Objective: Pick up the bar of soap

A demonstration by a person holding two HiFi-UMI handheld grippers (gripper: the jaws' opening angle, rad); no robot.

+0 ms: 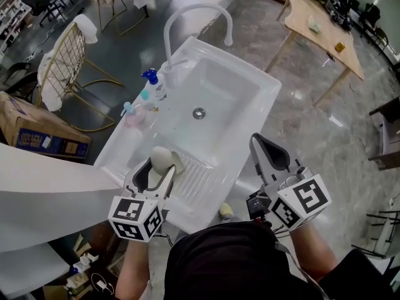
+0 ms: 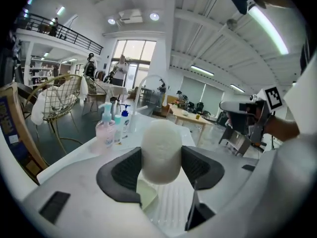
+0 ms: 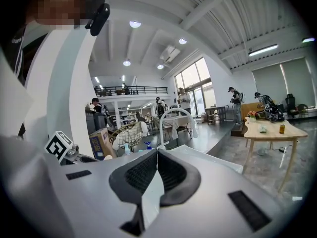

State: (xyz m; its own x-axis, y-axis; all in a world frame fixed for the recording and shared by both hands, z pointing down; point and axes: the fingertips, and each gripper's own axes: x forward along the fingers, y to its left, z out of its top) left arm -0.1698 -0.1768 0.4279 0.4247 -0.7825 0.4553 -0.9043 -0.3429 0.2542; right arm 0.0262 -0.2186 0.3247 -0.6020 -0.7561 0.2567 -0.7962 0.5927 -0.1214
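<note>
Left tool (image 2: pixel 161 168) was clamped on the bar of soap (image 2: pixel 160 150), an off-white rounded bar standing upright between the dark pads, over the ribbed drainboard of the white sink (image 1: pixel 253 77), with a pale green dish (image 2: pixel 146 194) just beneath it. Right tool (image 3: pixel 155 168) was pinched together with nothing between its jaws, held off the sink's right edge, well apart from the soap. Pump bottles (image 1: pixel 134 114) stood along the sink's left rim near the tap (image 1: pixel 195 19).

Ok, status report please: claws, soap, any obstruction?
Left claw shut on bar of soap. Right claw shut, empty. Pump bottles stand apart, not blocking.
</note>
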